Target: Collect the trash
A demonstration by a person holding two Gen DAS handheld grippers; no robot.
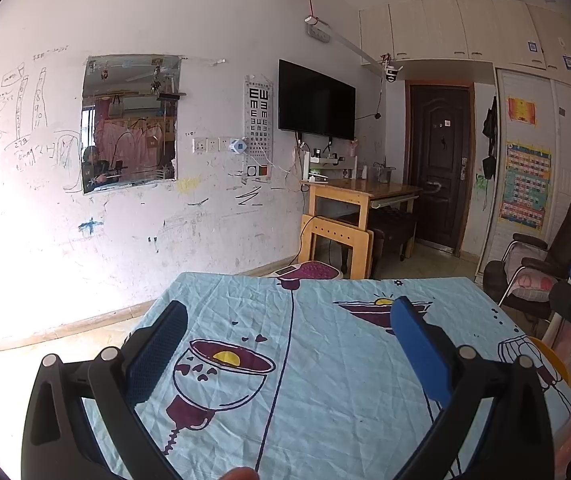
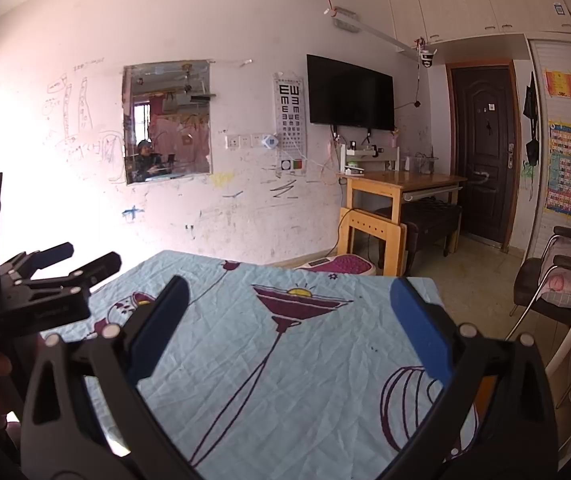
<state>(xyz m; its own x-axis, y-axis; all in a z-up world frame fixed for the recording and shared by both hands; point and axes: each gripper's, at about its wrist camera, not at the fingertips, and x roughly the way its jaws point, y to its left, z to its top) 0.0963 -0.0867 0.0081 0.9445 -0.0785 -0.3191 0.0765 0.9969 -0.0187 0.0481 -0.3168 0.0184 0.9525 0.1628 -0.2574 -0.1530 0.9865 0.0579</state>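
So we've got both grippers up over the table, and both are spread wide with nothing between the jaws. The left gripper (image 1: 289,344) has its blue pads (image 1: 419,354) well apart, and all that sits between them is the light blue tablecloth (image 1: 325,380) with its purple goblet drawings. Same story on the right gripper (image 2: 289,328): jaws wide, only wrinkled cloth (image 2: 325,360) and a purple cocktail-glass print between and ahead of them.

As for the trash, we can't spot any in either view. Nothing is lying on the cloth in front of, between or beside the jaws.

From the right wrist view, the left gripper (image 2: 81,262) shows up off to the left of our jaws, held at about the same height, fingers parted too.

Way past the fingertips there's a scribbled-on wall with a mirror (image 1: 129,124), an eye chart (image 1: 259,120) and a TV (image 1: 315,100). Further right of the jaws sit a wooden desk (image 1: 359,200), a dark door (image 1: 439,164) and a dark armchair (image 1: 545,264).
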